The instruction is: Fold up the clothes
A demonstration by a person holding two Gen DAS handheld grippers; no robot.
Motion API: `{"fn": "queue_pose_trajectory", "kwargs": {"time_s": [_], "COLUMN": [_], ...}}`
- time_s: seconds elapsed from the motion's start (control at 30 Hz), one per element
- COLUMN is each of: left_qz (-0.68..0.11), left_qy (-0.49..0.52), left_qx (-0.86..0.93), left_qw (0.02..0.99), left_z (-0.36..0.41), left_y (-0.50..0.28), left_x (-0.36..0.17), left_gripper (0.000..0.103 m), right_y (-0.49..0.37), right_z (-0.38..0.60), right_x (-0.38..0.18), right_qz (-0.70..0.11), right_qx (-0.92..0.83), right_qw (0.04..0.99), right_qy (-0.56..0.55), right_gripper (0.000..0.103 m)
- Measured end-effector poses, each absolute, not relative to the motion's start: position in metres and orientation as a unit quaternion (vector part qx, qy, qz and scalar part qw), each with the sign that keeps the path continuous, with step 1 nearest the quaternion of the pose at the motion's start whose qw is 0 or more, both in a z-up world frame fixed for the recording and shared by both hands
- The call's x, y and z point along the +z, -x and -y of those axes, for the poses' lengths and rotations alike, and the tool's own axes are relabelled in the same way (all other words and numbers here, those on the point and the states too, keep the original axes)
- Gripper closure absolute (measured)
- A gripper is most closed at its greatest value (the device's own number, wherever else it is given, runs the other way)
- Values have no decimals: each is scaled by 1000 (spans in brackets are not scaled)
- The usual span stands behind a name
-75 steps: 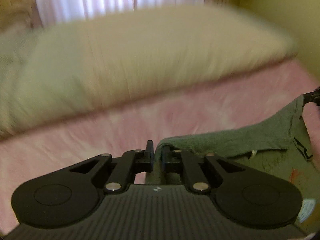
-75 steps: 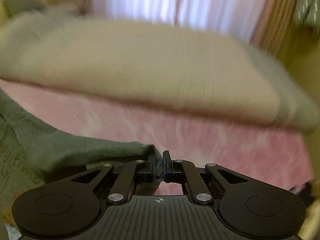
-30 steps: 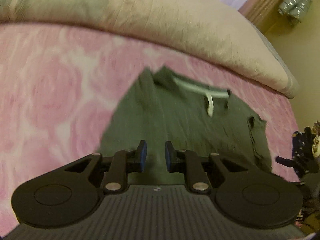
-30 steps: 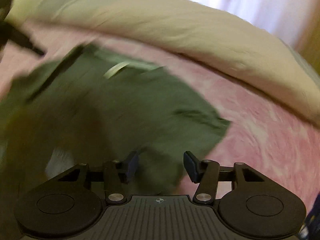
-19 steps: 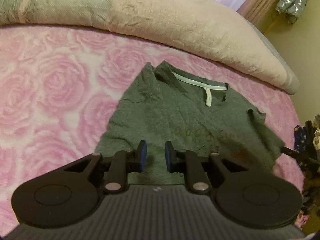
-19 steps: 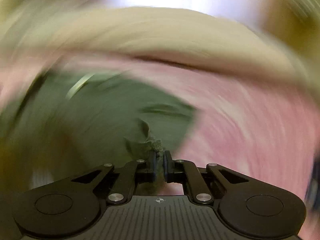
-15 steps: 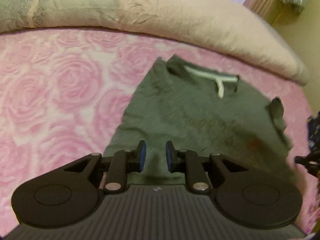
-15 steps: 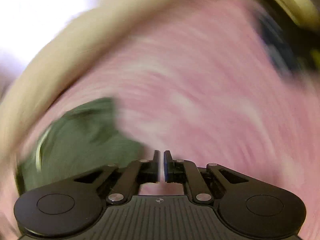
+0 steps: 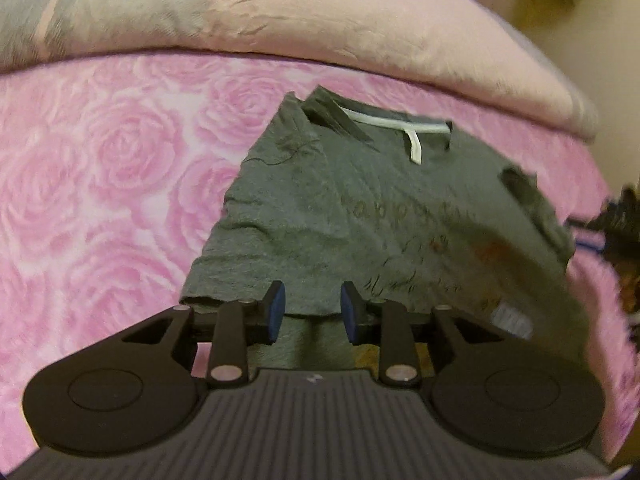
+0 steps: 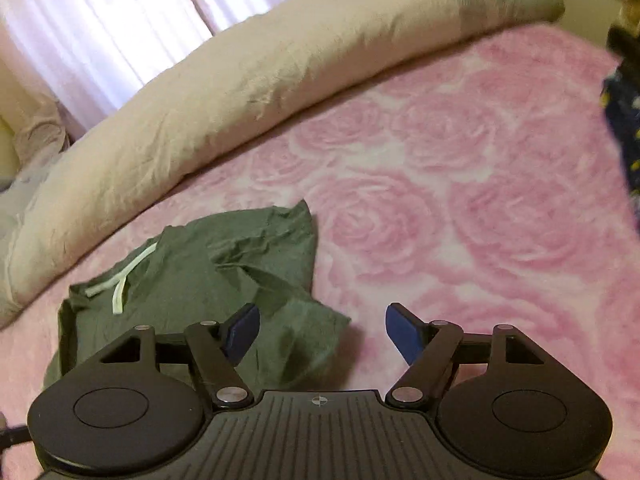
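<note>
1. Left gripper (image 9: 312, 310) hangs over the shirt's (image 9: 360, 216) near hem, jaws parted and just widened, pads clear of the cloth, nothing pinched.
2. Right gripper (image 10: 322, 330) is released too, jaws just flung wide; its left pad sits above the shirt's (image 10: 208, 280) crumpled corner, the right pad above bare blanket (image 10: 460, 208).
3. The shirt lies spread on the blanket (image 9: 100, 168), grey, collar and white neck tape at the far end; its right edge is rumpled, with a sleeve folded in.
4. There is open pink rose blanket to the shirt's left and right.
5. Beyond the collar a long beige pillow (image 9: 320, 24) runs across the bed.
6. Farthest back, white curtains (image 10: 132, 12); dark clothing (image 10: 624, 128) sits at the right edge.
</note>
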State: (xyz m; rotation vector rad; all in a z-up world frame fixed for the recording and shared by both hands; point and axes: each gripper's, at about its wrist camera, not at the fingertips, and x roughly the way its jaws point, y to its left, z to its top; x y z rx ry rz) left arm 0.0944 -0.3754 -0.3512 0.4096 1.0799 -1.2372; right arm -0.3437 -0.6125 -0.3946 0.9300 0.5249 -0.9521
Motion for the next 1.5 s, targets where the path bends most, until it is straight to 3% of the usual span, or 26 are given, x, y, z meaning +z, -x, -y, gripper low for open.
{"fn": "queue_pose_trajectory", "kwargs": {"time_s": [0.03, 0.07, 0.1, 0.13, 0.27, 0.5, 0.57, 0.63, 0.67, 0.7, 0.77, 0.87, 1.1, 1.13, 1.17, 1.2, 1.37, 1.43, 1.5], "left_qz": [-483, -487, -490, -493, -509, -473, -450, -432, -424, -414, -384, -303, -104, -90, -83, -92, -233, -294, -350], "left_qy": [-173, -167, -162, -157, -138, -195, -226, -250, -259, -271, -301, -377, -528, -537, -539, -524, -320, -256, -188], "left_qx": [-545, -543, -541, -538, -524, -535, -547, -553, -554, -555, -561, -585, -615, -618, -619, -619, -527, -445, -356], "left_qw": [663, 664, 664, 665, 669, 673, 669, 667, 668, 668, 669, 651, 576, 568, 565, 577, 752, 806, 846], "left_z": [375, 375, 374, 373, 368, 369, 369, 367, 366, 365, 363, 361, 373, 376, 379, 384, 398, 391, 384], "left_y": [-97, -99, -101, -103, -108, -91, -84, -79, -78, -76, -70, -51, -7, -8, -11, -20, -132, -184, -237], "left_x": [-351, -352, -352, -353, -359, -362, -361, -361, -361, -361, -360, -364, -404, -411, -416, -414, -366, -360, -354], "left_gripper": [78, 78, 78, 78, 78, 78, 77, 77, 77, 76, 71, 63, 62, 69, 91, 97, 98, 96, 82], "right_y": [344, 346, 349, 352, 374, 409, 420, 421, 417, 413, 402, 388, 385, 383, 382, 381, 383, 383, 381], "right_z": [620, 626, 632, 633, 602, 553, 553, 560, 563, 566, 566, 563, 556, 556, 555, 555, 561, 565, 571], "right_x": [-403, -411, -419, -419, -398, -425, -433, -423, -412, -402, -385, -372, -378, -377, -376, -375, -360, -356, -356], "right_qz": [-241, -243, -243, -237, -161, -39, -3, -38, -78, -117, -180, -242, -213, -212, -213, -213, -221, -229, -238], "right_qx": [-429, -417, -401, -393, -453, -556, -542, -549, -568, -583, -612, -625, -606, -607, -606, -603, -607, -610, -606], "right_qw": [748, 740, 733, 732, 723, 518, 478, 499, 527, 554, 589, 621, 622, 621, 622, 624, 641, 645, 650], "right_qy": [-445, -468, -493, -503, -495, -649, -692, -669, -627, -583, -496, -406, -448, -448, -448, -448, -414, -400, -391], "right_gripper": [37, 76, 96, 100, 101, 100, 99, 98, 82, 58, 24, 24, 24, 24, 24, 24, 24, 24, 24]}}
